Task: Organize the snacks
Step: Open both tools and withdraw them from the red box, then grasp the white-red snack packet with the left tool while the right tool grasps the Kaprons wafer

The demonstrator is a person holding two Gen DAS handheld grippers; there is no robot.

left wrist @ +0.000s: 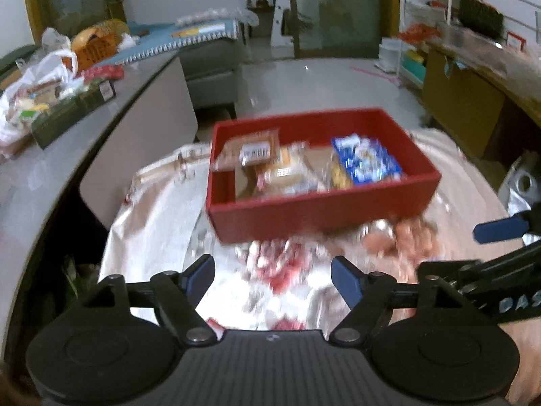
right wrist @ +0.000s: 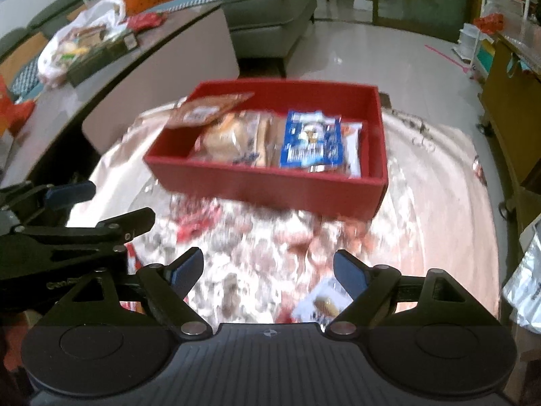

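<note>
Both tools are hanging over the desk with the shiny flowered cloth (right wrist: pixel 439 176), and both are wide open with nothing in them. The left tool (left wrist: pixel 273 279) is sitting low over a blurry red and white wrapper (left wrist: pixel 280 270). The right tool (right wrist: pixel 268 272) is near a small white snack packet (right wrist: pixel 321 304), just beside its right finger.

I think the step now is picking up a loose snack. To do it well, the right tool should be sliding its fingers around the middle of the packet, squeezing softly so nothing gets crushed, then lifting it clear of the wall before dropping it in.

The red rectangular box (right wrist: pixel 270 186) is resting further back on the desk. It is holding a brown flat packet (right wrist: pixel 206 110) leaning on the left wall, pale bread-like packs (right wrist: pixel 233 138) in the middle, and a blue and white packet (right wrist: pixel 312 138) on the right.
</note>
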